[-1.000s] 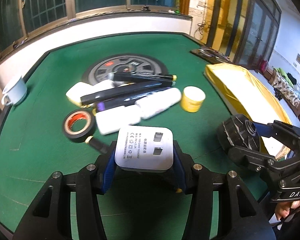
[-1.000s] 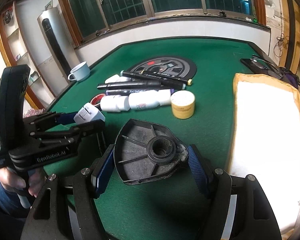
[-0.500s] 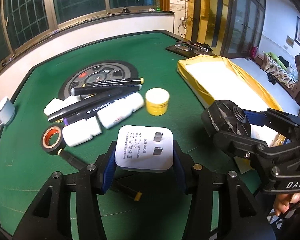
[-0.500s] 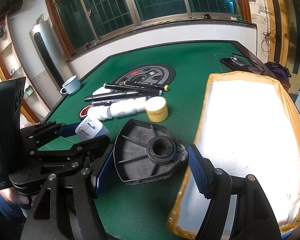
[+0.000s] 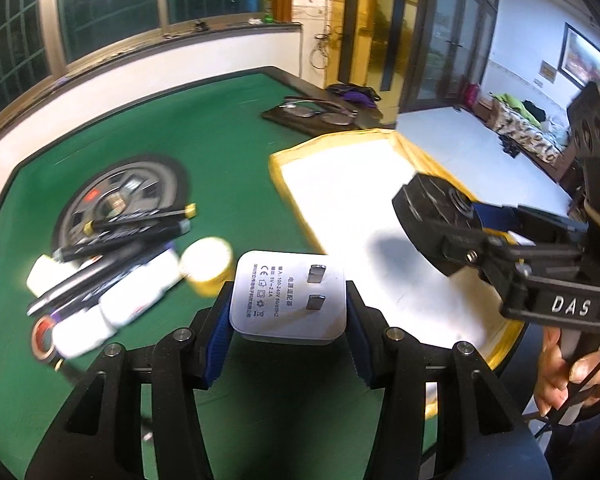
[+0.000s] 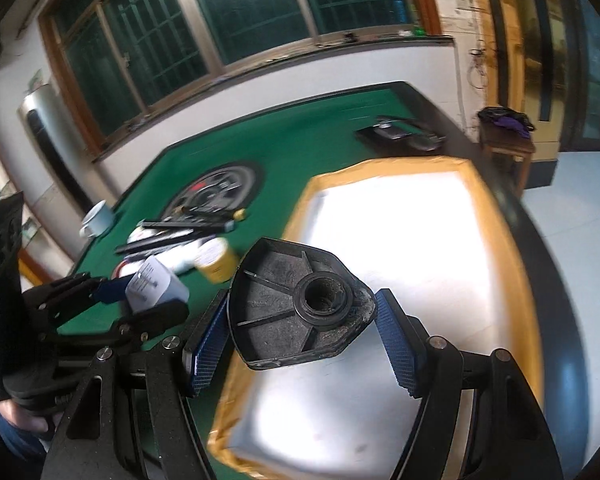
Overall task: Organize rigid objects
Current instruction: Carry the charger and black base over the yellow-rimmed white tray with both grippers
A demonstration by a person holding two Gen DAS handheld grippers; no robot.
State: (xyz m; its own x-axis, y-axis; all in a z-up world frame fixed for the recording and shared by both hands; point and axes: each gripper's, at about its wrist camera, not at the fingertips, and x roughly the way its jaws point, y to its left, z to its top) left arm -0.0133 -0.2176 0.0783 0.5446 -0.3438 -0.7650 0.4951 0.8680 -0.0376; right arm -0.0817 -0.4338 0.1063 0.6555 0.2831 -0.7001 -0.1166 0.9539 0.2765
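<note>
**Green felt table: two parts carried toward the tray**

White power adapter point(image 5: 287, 294) is clamped in the left gripper point(image 5: 287, 320); black plastic base point(image 6: 300, 312) is clamped in the right gripper point(image 6: 300, 344), above the yellow-rimmed tray point(image 6: 536, 320). Step, as judged: transport. Next: lower each onto the tray, then release.

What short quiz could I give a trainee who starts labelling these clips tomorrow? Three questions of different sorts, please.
1. True or false: the left gripper holds a white charger.
2. What is under the black plastic part in the right gripper? A) mug B) yellow-edged tray C) tape roll
3. What colour is the table?

Key: 1 true; 2 B; 3 green.
</note>
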